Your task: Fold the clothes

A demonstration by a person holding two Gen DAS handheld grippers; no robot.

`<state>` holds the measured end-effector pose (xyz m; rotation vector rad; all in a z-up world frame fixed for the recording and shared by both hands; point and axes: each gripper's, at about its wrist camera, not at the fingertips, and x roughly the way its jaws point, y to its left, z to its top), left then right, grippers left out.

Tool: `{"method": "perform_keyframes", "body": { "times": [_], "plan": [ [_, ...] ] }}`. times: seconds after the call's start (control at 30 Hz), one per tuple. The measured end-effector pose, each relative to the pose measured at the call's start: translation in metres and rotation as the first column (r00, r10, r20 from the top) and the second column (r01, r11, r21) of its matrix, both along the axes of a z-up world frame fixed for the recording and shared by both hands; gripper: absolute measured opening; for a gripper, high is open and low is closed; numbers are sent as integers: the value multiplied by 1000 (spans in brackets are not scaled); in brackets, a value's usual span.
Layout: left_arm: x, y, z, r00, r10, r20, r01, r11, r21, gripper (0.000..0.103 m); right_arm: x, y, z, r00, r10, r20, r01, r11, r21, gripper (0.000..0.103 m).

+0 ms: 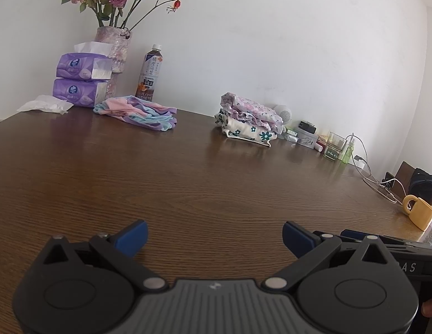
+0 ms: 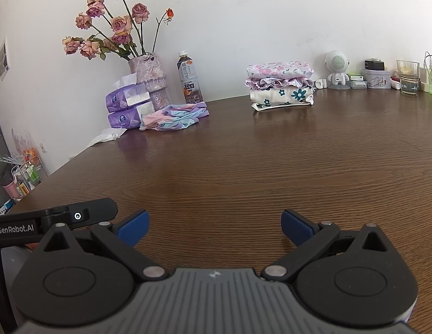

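Tie-dye garment [image 2: 175, 117] lying crumpled just beside the tea bottle [image 2: 189, 79]; both left gripper [image 1: 215, 235] and right gripper [image 2: 215, 225] hovering wide open, empty. Risk: reaching in could be toppling that bottle.

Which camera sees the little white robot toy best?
The right wrist view: the white robot figure stands whole by the wall, grille face toward us. In the left wrist view only its round head peeks out behind the stack of folded clothes.
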<state>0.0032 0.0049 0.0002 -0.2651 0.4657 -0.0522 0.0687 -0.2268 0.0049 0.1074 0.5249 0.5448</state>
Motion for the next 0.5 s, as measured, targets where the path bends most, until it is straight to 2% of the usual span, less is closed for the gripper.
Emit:
{"method": "perform_keyframes", "body": {
  "times": [0.5],
  "plan": [
    [-2,-3,-2,1000,-3,17,3,1000,10,103,0,0,0,1000,1,-1,-1,1000,6,103]
  ]
}}
